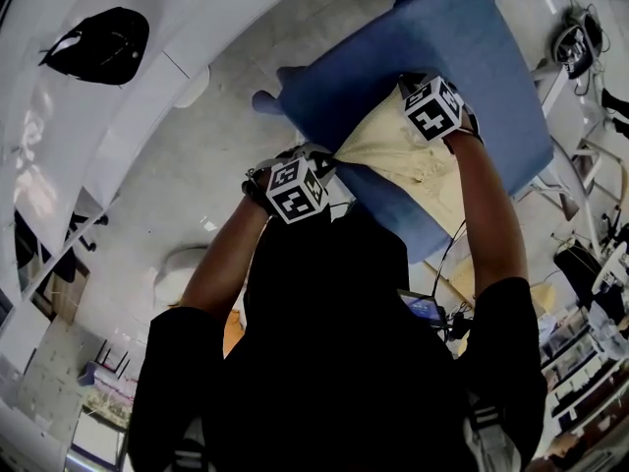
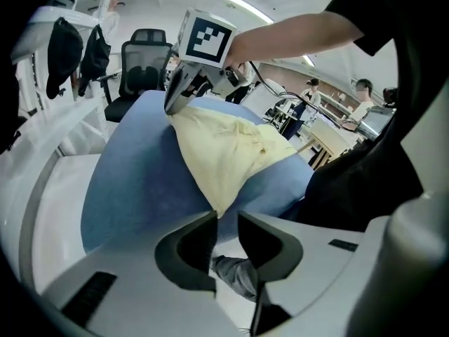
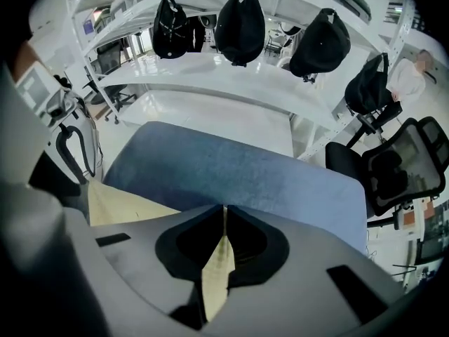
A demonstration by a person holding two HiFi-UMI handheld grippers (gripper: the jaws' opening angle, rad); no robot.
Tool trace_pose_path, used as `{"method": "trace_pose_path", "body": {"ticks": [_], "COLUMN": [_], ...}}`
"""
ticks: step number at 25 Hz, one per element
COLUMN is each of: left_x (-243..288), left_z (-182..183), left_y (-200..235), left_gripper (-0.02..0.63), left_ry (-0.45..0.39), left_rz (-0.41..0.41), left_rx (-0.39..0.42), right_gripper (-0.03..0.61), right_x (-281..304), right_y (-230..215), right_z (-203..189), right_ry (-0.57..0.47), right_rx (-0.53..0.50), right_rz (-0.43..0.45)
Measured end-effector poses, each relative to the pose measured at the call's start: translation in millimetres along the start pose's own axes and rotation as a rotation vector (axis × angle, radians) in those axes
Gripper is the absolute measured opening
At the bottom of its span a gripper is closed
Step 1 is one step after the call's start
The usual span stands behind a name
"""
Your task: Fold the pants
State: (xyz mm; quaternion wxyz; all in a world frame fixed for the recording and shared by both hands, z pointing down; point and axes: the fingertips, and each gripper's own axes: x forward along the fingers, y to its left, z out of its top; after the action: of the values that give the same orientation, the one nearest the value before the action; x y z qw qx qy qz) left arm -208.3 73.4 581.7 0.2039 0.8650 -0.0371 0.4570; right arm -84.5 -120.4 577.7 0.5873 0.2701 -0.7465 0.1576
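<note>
One pants (image 1: 413, 170) (yellow) — two grippers (image 2: 226, 220) (image 3: 224, 213).

No legible text in view

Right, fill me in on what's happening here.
A person holding a gripper in each hand is folding pale yellow pants on a blue padded surface. The right gripper is clamped on one edge of the fabric. The left gripper is open, with a corner of the pants just beyond its tips, not pinched.
</note>
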Motion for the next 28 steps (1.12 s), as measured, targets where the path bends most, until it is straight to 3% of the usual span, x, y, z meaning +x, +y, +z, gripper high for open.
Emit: {"method": "trace_pose_path", "body": {"ticks": [1,2,10,12,16,18,21,23,28], "left_x": [-0.9,-2.6,-4.8,7.2,31.1,38.1,37.6,33.0,10.6], "left_z": [-1.6,-2.4,36.2,41.8,39.5,34.8,32.9,35.1,47.9], "left_y": [-2.2,-3.2,22.1,24.2,24.9,26.0,29.8,32.3,44.6], "left_gripper": [0.129,0.145,0.169,0.202,0.202,0.182,0.05,0.038,0.035], "left_ry": [0.0,-0.005,-0.123,-0.102,-0.033,0.008,0.005,-0.023,-0.045], "left_rz": [-0.019,-0.033,-0.018,-0.032,-0.04,-0.045,-0.055,-0.074,-0.089], "left_rx": [-0.013,-0.031,-0.217,-0.244,-0.27,-0.309,-0.419,-0.473,-0.42], "right_gripper": [0.021,0.021,0.021,0.021,0.021,0.021,0.021,0.021,0.018], "right_x": [-0.2,-0.7,-6.4,-7.4,-12.1,-13.4,-14.4,-15.0,-20.3], "right_y": [-0.4,-0.8,-0.8,-0.5,-1.3,-3.3,-5.3,-7.4,-24.1], "right_z": [-0.4,-0.6,-3.0,-2.5,-1.4,-1.5,-2.0,-1.3,11.6], "right_ry": [-0.002,-0.003,-0.017,-0.027,-0.046,-0.06,-0.077,-0.081,-0.136], "right_rx": [0.0,-0.002,-0.019,-0.021,-0.027,-0.023,-0.01,-0.01,0.061], "right_rz": [0.004,0.007,0.015,0.017,0.019,0.018,0.02,0.015,-0.06]}}
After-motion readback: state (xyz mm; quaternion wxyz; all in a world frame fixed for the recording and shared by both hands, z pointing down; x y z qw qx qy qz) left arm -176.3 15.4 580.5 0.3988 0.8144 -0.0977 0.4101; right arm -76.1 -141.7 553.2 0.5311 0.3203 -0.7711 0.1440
